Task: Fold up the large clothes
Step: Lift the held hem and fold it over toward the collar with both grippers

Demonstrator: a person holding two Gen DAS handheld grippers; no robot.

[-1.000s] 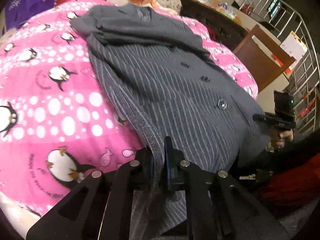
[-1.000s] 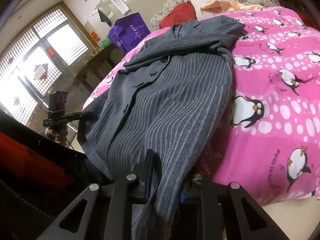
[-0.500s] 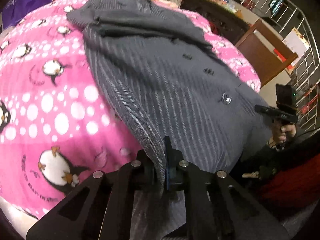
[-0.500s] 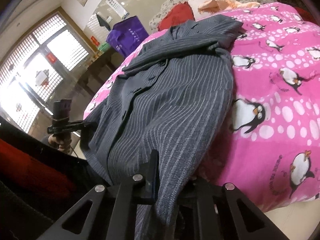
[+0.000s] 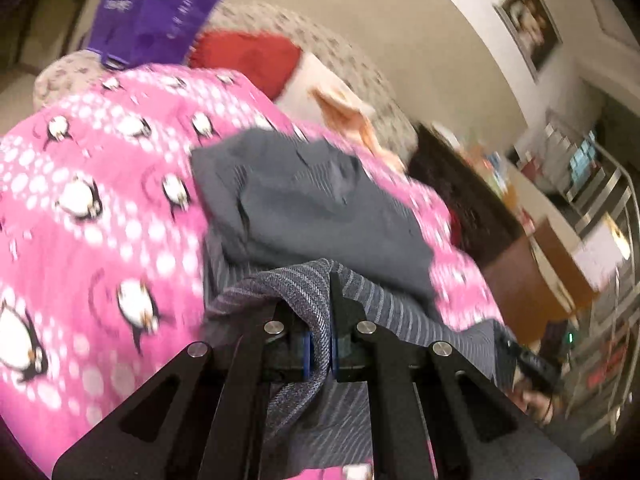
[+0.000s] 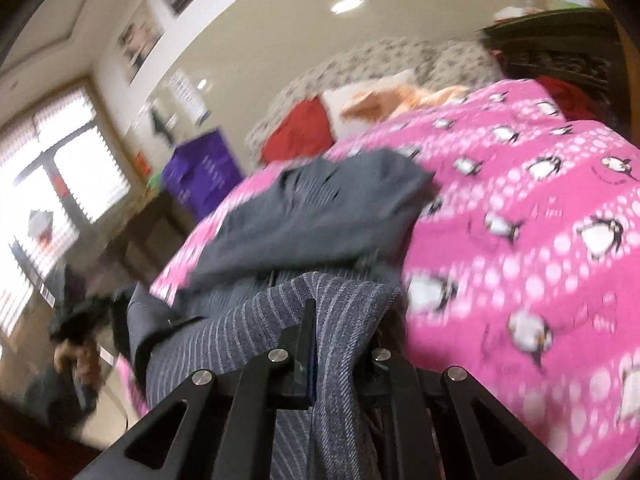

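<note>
A grey pinstriped jacket (image 5: pixel 304 208) lies on a pink penguin-print bedspread (image 5: pixel 80 216); its collar end rests far up the bed. My left gripper (image 5: pixel 320 344) is shut on the jacket's bottom hem, which drapes over and between the fingers. In the right wrist view the same jacket (image 6: pixel 320 208) bunches toward me, and my right gripper (image 6: pixel 332 344) is shut on the hem's other corner. Both hem corners hang lifted off the bed. The other gripper, held in a hand (image 6: pixel 76 356), shows at the left edge of the right wrist view.
Red pillow (image 5: pixel 244 56) and purple bag (image 5: pixel 156 8) sit at the head of the bed. A dark wooden cabinet (image 5: pixel 464 196) and a brown table (image 5: pixel 556 276) stand to the right. A bright window (image 6: pixel 60 184) lies left. The bedspread (image 6: pixel 540 240) extends to the right.
Both grippers rose and moved toward the head of the bed, carrying the hem up; the jacket's lower half is now folding over. The views tilted upward and blurred.
</note>
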